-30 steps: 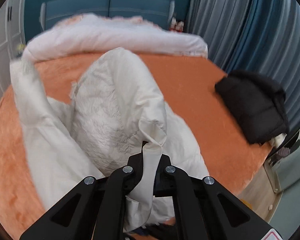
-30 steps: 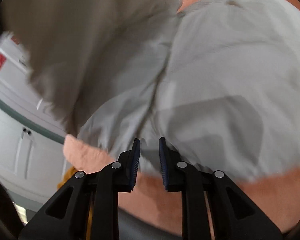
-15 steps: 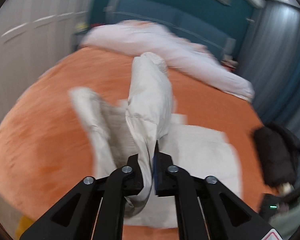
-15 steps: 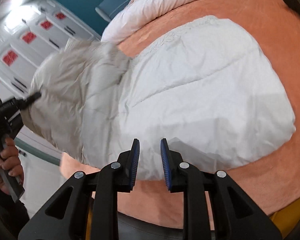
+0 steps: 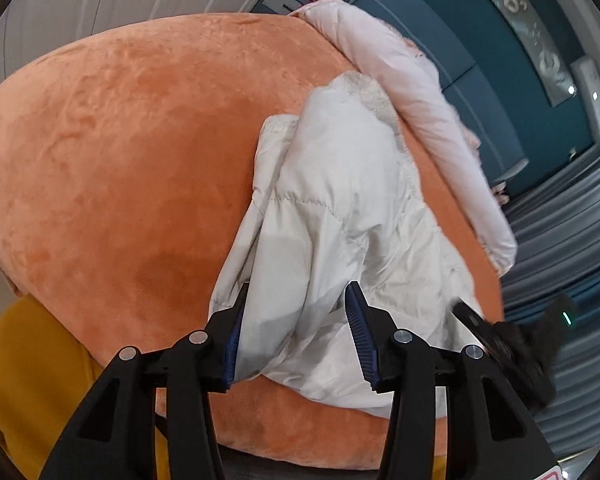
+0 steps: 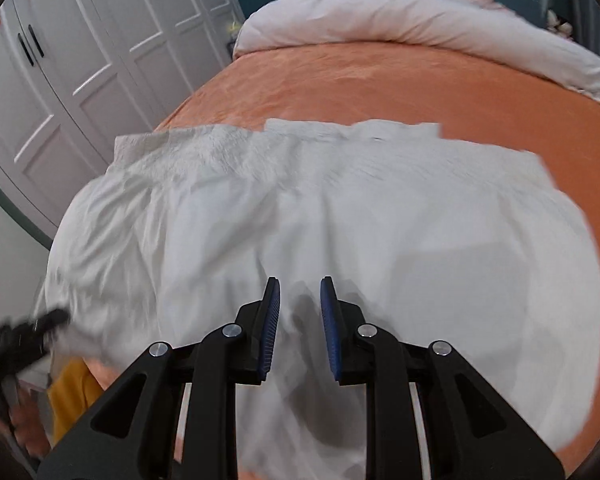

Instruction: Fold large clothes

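Observation:
A white padded coat (image 5: 340, 208) lies folded over on the orange bed (image 5: 120, 140). My left gripper (image 5: 296, 332) is open, its jaws wide apart on either side of the coat's near edge, holding nothing. In the right wrist view the coat (image 6: 320, 216) spreads wide across the bed (image 6: 380, 84). My right gripper (image 6: 300, 320) is open with a modest gap, just above the coat's near part, empty. The other gripper shows dark and blurred at the left edge of the right wrist view (image 6: 24, 340) and at the right of the left wrist view (image 5: 512, 344).
A rolled white-pink duvet (image 6: 420, 20) lies along the head of the bed, also in the left wrist view (image 5: 412, 92). White wardrobe doors (image 6: 80, 60) stand to the left. A yellow cloth (image 5: 24, 380) hangs below the bed's near edge. Grey-blue curtains (image 5: 572, 232) hang at the right.
My left gripper has opened and let go of the coat flap, which now lies folded over the coat. My right gripper stays open and has moved in over the coat.

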### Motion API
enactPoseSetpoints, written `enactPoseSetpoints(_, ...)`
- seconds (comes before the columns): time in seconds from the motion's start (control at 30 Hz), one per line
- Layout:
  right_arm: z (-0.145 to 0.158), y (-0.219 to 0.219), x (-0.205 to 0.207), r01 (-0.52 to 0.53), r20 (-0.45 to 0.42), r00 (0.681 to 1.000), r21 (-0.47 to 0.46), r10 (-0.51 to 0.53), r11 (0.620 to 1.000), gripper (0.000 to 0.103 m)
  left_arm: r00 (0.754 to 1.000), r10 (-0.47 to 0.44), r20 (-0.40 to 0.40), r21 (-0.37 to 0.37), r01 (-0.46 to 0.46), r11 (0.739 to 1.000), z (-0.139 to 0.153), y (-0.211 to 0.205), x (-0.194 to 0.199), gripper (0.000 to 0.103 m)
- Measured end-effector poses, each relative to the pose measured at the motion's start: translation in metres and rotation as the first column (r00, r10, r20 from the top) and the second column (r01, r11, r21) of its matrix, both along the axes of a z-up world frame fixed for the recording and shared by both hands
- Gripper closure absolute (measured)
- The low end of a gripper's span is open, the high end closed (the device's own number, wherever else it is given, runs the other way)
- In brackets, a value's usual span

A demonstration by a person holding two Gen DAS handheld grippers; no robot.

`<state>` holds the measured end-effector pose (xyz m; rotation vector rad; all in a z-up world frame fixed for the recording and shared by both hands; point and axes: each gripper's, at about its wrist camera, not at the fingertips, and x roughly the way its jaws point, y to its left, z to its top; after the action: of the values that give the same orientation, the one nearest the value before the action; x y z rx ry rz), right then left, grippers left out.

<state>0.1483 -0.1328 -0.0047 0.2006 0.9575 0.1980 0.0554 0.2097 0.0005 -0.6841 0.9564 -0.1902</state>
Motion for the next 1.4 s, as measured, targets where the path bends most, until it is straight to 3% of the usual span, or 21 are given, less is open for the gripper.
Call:
enactPoseSetpoints(0.03, -0.004, 0.007, 0.01, -0.007, -0.011, 1.0, -0.002, 0.007, 1.0, 0.082, 1.0, 0.01, 0.007, -0.014, -0.01, 1.0, 0.002, 0.004, -0.002, 0.057)
enactPoseSetpoints(0.1, -0.012, 0.026, 0.04, -0.028, -0.04, 0.999, -0.035, 0.027, 0.999, 0.082, 0.993, 0.105, 0.049, 0.019, -0.106, 0.994, 0.013, 0.024, -0.008, 0.038)
enactPoseSetpoints(0.17, -0.032, 0.042, 0.066, -0.024, -0.072, 0.997, -0.081, 0.018, 0.996, 0.085, 0.983, 0.148, 0.109, 0.059, -0.155, 0.986, 0.025, 0.042, -0.009, 0.035)
enactPoseSetpoints(0.27, -0.05, 0.034, 0.084, 0.03, -0.082, 0.996, -0.086, -0.037, 0.996, 0.09, 0.987, 0.136, 0.091, 0.09, -0.144, 0.986, 0.027, 0.05, -0.001, 0.035)
enactPoseSetpoints(0.37, -0.041, 0.018, 0.088, 0.118, -0.11, 0.987, 0.013, -0.115, 0.993, 0.091, 0.993, 0.104, 0.05, 0.021, -0.105, 0.994, 0.014, 0.041, -0.003, 0.032)
enactPoseSetpoints(0.5, -0.009, 0.032, 0.058, 0.06, -0.008, 0.998, 0.089, -0.06, 0.994, 0.089, 0.998, 0.06, -0.025, -0.085, -0.062, 0.994, -0.024, 0.013, -0.006, 0.028)
enactPoseSetpoints(0.63, -0.021, 0.06, 0.068, -0.022, -0.03, 0.999, -0.007, 0.022, 1.0, 0.089, 0.998, 0.023, -0.057, -0.148, -0.031, 0.988, -0.05, -0.005, 0.011, 0.026)
enactPoseSetpoints(0.73, -0.052, 0.072, 0.089, -0.037, -0.093, 0.995, -0.039, 0.033, 0.999, 0.089, 0.995, 0.053, -0.084, -0.168, -0.067, 0.983, -0.063, -0.005, 0.025, 0.022)
enactPoseSetpoints(0.87, -0.072, 0.081, 0.1, -0.043, -0.083, 0.996, -0.102, 0.035, 0.994, 0.09, 0.988, 0.114, -0.106, -0.241, -0.137, 0.961, -0.08, 0.007, 0.039, 0.022)
enactPoseSetpoints(0.93, -0.077, 0.081, 0.108, -0.045, -0.095, 0.995, -0.103, 0.035, 0.994, 0.09, 0.989, 0.119, -0.093, -0.269, -0.14, 0.953, -0.081, 0.007, 0.049, 0.024)
enactPoseSetpoints(1.0, -0.076, 0.08, 0.109, -0.045, -0.105, 0.994, -0.09, 0.035, 0.995, 0.09, 0.994, 0.091, -0.065, -0.305, -0.106, 0.947, -0.072, 0.001, 0.059, 0.047)
enactPoseSetpoints(1.03, -0.074, 0.076, 0.111, -0.044, -0.114, 0.993, -0.067, 0.036, 0.997, 0.09, 0.996, 0.077, -0.048, -0.305, -0.088, 0.948, -0.064, -0.004, 0.063, 0.053)
enactPoseSetpoints(1.1, -0.064, 0.066, 0.11, -0.026, -0.116, 0.993, -0.023, 0.023, 0.999, 0.09, 0.999, 0.039, 0.02, -0.277, -0.032, 0.96, -0.035, -0.015, 0.069, 0.076)
enactPoseSetpoints(1.17, -0.038, 0.043, 0.083, -0.002, -0.05, 0.999, 0.038, 0.004, 0.999, 0.088, 0.996, -0.009, 0.086, -0.225, 0.029, 0.974, -0.005, -0.026, 0.068, 0.082)
enactPoseSetpoints(1.27, -0.009, 0.007, 0.028, 0.045, 0.023, 0.999, 0.082, -0.047, 0.996, 0.087, 0.98, -0.084, 0.181, -0.143, 0.111, 0.983, 0.04, -0.051, 0.062, 0.084)
enactPoseSetpoints(1.33, -0.007, -0.021, -0.017, 0.081, 0.024, 0.996, 0.14, -0.085, 0.987, 0.088, 0.963, -0.133, 0.235, -0.093, 0.158, 0.983, 0.064, -0.073, 0.058, 0.085)
enactPoseSetpoints(1.4, -0.019, -0.029, -0.043, 0.078, -0.009, 0.997, 0.141, -0.077, 0.987, 0.089, 0.942, -0.183, 0.28, -0.036, 0.201, 0.979, 0.088, -0.1, 0.053, 0.085)
